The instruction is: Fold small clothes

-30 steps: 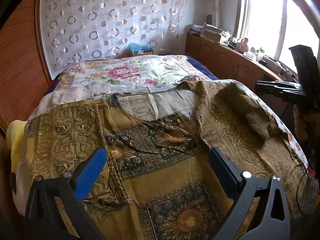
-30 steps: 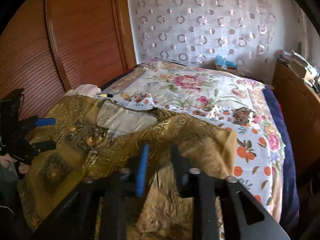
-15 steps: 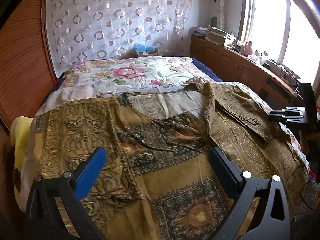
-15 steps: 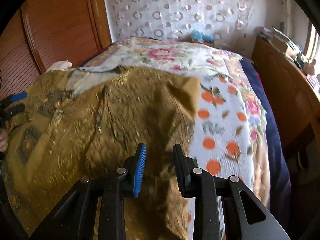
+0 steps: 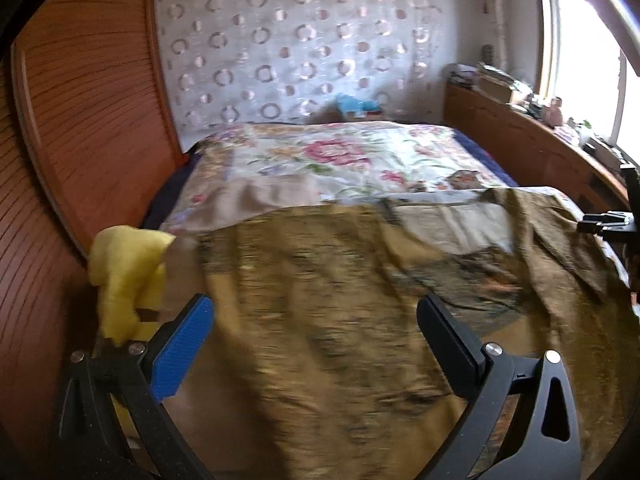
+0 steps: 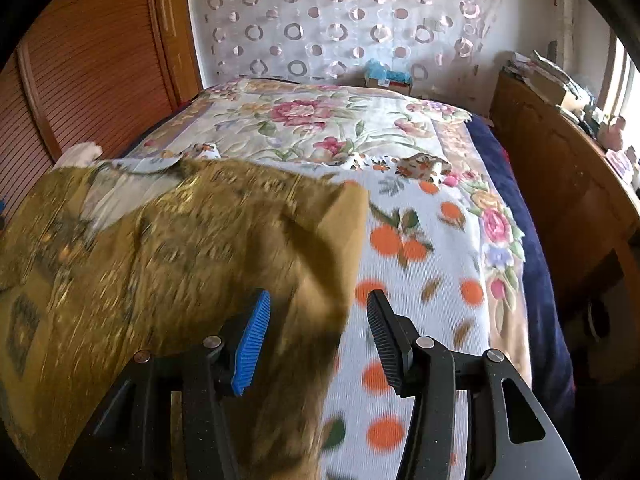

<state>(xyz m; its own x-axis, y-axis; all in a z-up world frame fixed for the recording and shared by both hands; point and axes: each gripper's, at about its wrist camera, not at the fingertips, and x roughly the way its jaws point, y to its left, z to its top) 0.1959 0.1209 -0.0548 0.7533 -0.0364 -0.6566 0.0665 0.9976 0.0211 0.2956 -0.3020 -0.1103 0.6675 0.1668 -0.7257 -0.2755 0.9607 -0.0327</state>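
Bedroom scene with one bed (image 6: 500, 184) under a floral quilt. From the left: one yellow cloth (image 5: 126, 276) lies at the bed's near left corner, just beside the left gripper (image 5: 316, 338), whose two jaws stand wide apart above one gold patterned garment (image 5: 328, 304), holding nothing. That garment lies spread across the near end of the bed, blurred. Further right, the right gripper (image 6: 318, 338) has its jaws parted over the garment's right edge, empty. One wooden sideboard (image 6: 560, 184) runs along the right wall.
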